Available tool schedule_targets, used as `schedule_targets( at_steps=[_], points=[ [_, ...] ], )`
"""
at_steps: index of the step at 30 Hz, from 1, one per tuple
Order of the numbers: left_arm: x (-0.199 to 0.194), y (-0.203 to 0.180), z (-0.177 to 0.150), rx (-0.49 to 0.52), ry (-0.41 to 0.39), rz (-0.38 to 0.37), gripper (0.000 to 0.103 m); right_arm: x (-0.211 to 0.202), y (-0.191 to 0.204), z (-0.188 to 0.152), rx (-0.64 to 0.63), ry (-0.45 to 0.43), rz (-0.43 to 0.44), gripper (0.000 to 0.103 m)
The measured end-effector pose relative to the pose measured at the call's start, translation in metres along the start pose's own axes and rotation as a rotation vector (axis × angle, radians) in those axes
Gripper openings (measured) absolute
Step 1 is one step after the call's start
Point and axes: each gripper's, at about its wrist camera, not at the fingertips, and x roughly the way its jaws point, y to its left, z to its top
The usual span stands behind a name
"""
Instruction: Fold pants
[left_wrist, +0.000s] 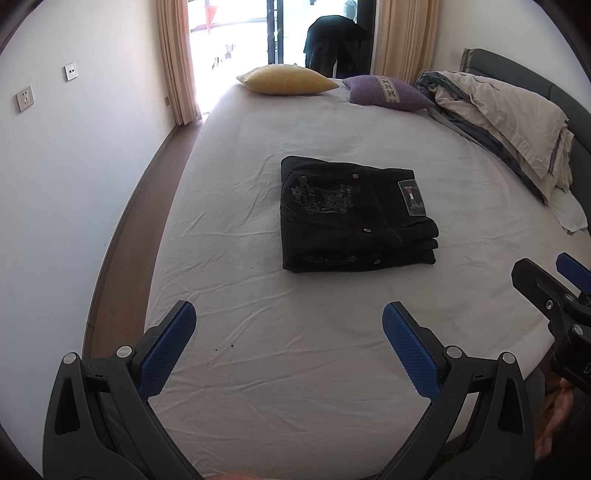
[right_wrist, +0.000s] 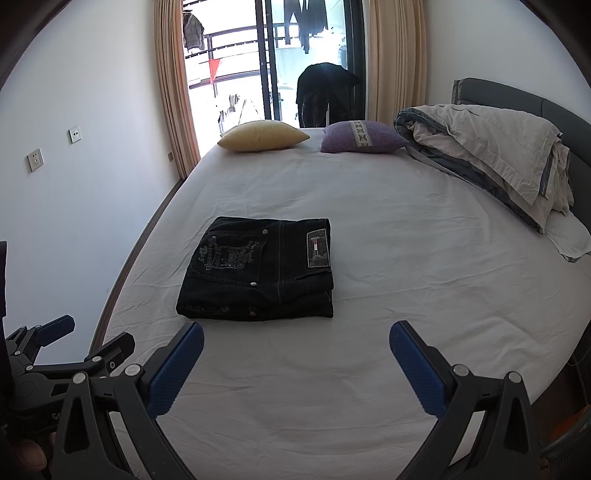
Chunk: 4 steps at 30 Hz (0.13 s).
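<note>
The black pants (left_wrist: 354, 218) lie folded into a compact rectangle in the middle of the white bed sheet (left_wrist: 258, 369), back pocket embroidery and a label patch facing up. They also show in the right wrist view (right_wrist: 258, 273). My left gripper (left_wrist: 290, 347) is open and empty, held above the sheet well short of the pants. My right gripper (right_wrist: 297, 369) is open and empty too, near the bed's front edge. The right gripper shows at the left wrist view's right edge (left_wrist: 554, 291); the left gripper shows at the lower left of the right wrist view (right_wrist: 70, 347).
A yellow pillow (right_wrist: 264, 136) and a purple pillow (right_wrist: 364, 137) lie at the far end of the bed. A crumpled duvet (right_wrist: 491, 158) is piled at the right by the grey headboard (right_wrist: 517, 96). A white wall (right_wrist: 74, 184) runs along the left. A person (right_wrist: 327, 92) bends over at the balcony door.
</note>
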Motion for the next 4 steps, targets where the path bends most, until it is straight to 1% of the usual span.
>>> schedule_targets(
  at_steps=[4],
  points=[
    [0.0017,0.0007,0.0018,-0.001,0.000,-0.004,0.103,0.0027,-0.0005,-0.0025,0.000,0.003,0.001,0.103]
  ],
)
